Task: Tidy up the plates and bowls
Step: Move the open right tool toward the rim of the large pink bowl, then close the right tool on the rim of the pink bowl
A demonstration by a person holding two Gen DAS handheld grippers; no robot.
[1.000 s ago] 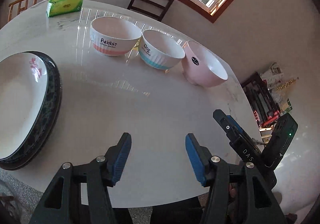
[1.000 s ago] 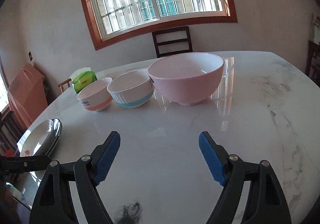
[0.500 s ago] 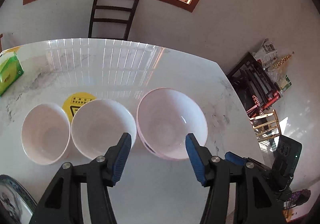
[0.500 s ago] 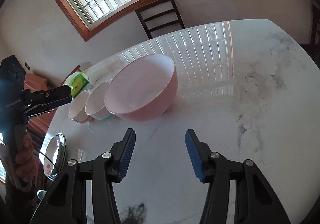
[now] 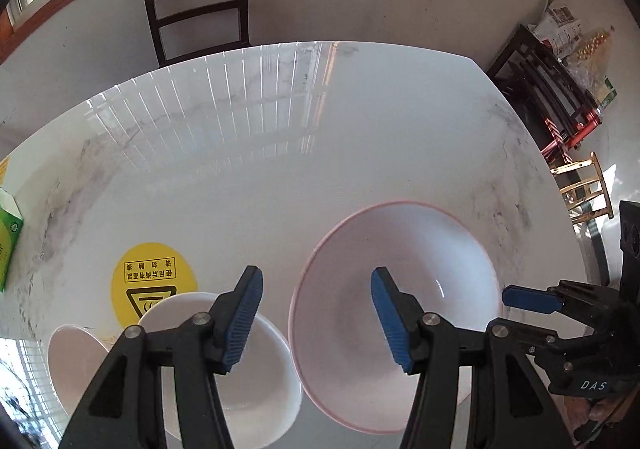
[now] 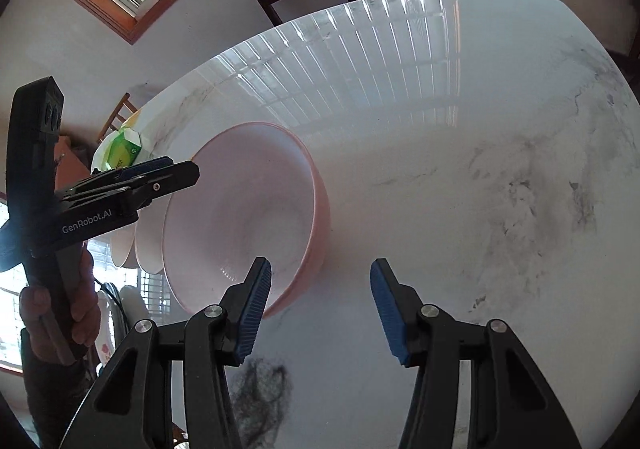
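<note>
Three bowls stand in a row on the white marble table [image 5: 320,137]. The big pink bowl [image 5: 396,289] is on the right, with two smaller white bowls [image 5: 256,361] [image 5: 76,361] to its left. My left gripper [image 5: 316,313] is open and empty, hovering above the pink bowl's left rim. My right gripper [image 6: 320,313] is open and empty, just right of the pink bowl [image 6: 240,217]. The left gripper also shows in the right wrist view [image 6: 160,173], over the smaller bowls. The right gripper's blue fingertip [image 5: 528,299] shows beside the pink bowl.
A yellow sticker [image 5: 154,281] lies on the table behind the white bowls. A green tissue box [image 5: 8,241] sits at the left edge. A dark chair [image 5: 200,1] stands behind the table. A plate edge [image 6: 120,313] shows low left in the right wrist view.
Both grippers rose and moved forward over the bowls, now looking down into them. The plates have left the left wrist view. Both stay open.
</note>
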